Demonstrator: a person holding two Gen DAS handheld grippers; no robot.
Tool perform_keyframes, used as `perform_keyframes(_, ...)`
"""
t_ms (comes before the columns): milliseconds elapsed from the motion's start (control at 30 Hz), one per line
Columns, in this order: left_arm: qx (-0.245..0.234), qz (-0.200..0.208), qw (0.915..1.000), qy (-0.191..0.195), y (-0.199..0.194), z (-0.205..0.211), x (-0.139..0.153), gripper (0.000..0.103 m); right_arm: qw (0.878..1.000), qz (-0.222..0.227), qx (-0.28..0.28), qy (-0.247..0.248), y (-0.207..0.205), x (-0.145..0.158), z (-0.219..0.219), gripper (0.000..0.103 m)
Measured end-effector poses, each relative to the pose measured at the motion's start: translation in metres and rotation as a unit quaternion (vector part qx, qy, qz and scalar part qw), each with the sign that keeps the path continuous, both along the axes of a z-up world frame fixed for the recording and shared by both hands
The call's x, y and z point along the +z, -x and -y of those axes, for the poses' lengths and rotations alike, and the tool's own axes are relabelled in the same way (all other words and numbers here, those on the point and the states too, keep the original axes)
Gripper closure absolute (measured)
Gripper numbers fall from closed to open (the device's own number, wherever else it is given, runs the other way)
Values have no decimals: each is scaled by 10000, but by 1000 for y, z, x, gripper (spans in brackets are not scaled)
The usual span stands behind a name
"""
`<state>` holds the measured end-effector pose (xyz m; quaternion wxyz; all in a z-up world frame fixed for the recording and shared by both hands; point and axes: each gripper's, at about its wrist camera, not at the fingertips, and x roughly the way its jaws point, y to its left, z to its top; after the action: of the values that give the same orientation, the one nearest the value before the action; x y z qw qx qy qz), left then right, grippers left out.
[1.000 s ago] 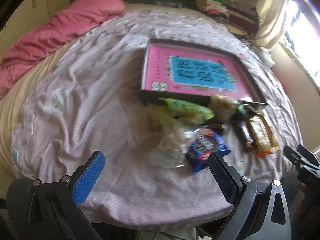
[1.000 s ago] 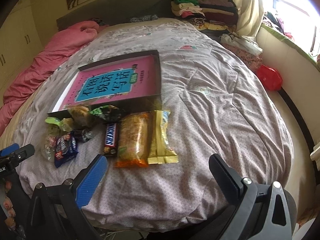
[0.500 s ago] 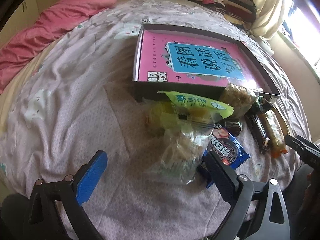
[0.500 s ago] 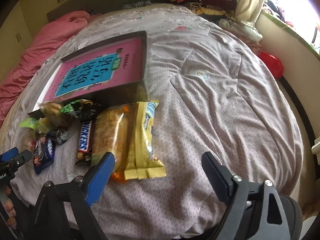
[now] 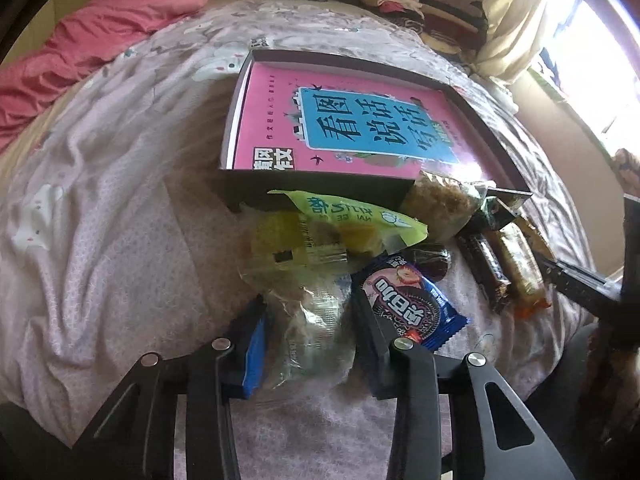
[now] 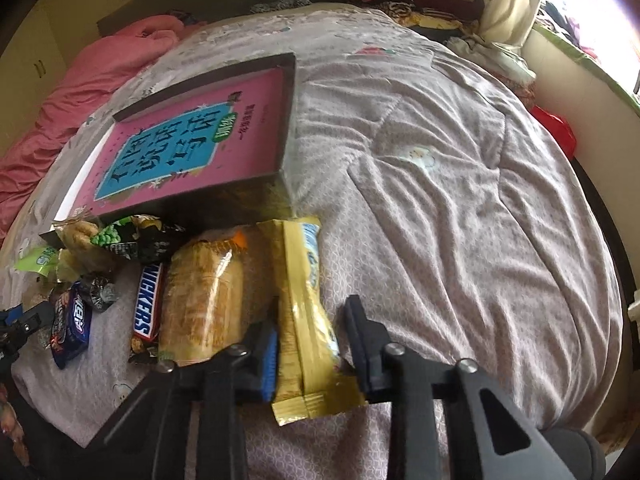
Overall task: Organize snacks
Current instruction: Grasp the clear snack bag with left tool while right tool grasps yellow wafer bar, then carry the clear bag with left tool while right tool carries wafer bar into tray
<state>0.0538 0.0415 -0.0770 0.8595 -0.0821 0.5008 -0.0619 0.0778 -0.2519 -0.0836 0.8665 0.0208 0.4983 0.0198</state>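
Several snacks lie on the bed in front of a dark shallow box (image 5: 360,62) that holds a pink book (image 5: 272,120). My left gripper (image 5: 308,300) is closing, and its pads press a clear snack packet (image 5: 312,340) from both sides. A blue cookie packet (image 5: 408,300) lies just right of it, with a green packet (image 5: 348,212) beyond. My right gripper (image 6: 310,316) is closing too, with the near end of a yellow packet (image 6: 300,264) pinched between its pads. An orange-brown cracker packet (image 6: 204,292) and a Snickers bar (image 6: 148,304) lie to its left.
The box (image 6: 288,120) sits mid-bed on a wrinkled pale cover (image 6: 460,220). A pink quilt (image 5: 120,20) is bunched at the far left. Folded clothes (image 5: 420,4) are stacked at the head of the bed. A red bag (image 6: 556,132) lies beside the bed, right.
Both grippers came down and forward onto the snacks. Their jaws went from wide open to closed, the left on the clear packet and the right on the yellow one.
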Motion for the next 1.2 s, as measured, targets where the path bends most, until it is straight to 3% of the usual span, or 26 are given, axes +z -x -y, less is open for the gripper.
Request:
perform_keyframes(233, 23, -23, 9994, 333, 1, -8, -2, 65, 9996, 125, 86, -231, 4, 6, 2, 82)
perform_keyframes(567, 132, 67, 9993, 343, 11, -20, 10, 65, 9983, 338, -6, -475, 15, 19, 12, 83)
perform_keyframes(900, 254, 699, 9972, 70, 15, -26, 51, 65, 9951, 790, 88, -584, 24, 45, 6, 83)
perform_keyframes(1200, 292, 1011, 9944, 6, -15, -27, 73, 65, 9918, 1022, 220, -730, 1, 65, -11, 83)
